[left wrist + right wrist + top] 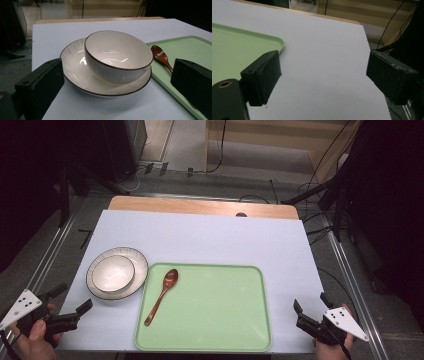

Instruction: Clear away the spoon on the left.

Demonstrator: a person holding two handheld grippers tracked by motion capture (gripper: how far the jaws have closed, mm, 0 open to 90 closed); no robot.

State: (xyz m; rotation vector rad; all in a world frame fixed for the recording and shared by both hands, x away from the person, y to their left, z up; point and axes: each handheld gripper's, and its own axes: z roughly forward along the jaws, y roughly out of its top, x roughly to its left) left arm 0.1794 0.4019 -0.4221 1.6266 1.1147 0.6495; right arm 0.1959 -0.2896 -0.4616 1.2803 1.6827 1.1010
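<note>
A white bowl [113, 272] with a dark rim sits on a white plate [139, 259] at the table's left. Beside them lies a pale green tray [220, 305] with a brown wooden spoon [162, 295] on its left part. My left gripper [72, 301] is open near the front left corner, a short way in front of the plate, its jaws wide apart and empty. In the left gripper view the bowl [117, 55], plate [75, 71] and spoon [161, 57] lie straight ahead. My right gripper [312, 305] is open and empty at the front right, beside the tray [234, 47].
A white sheet [210, 237] covers the table, with a wooden strip [200, 206] along its far edge. Metal rails run along both sides. Cables lie on the floor behind the table and to the right.
</note>
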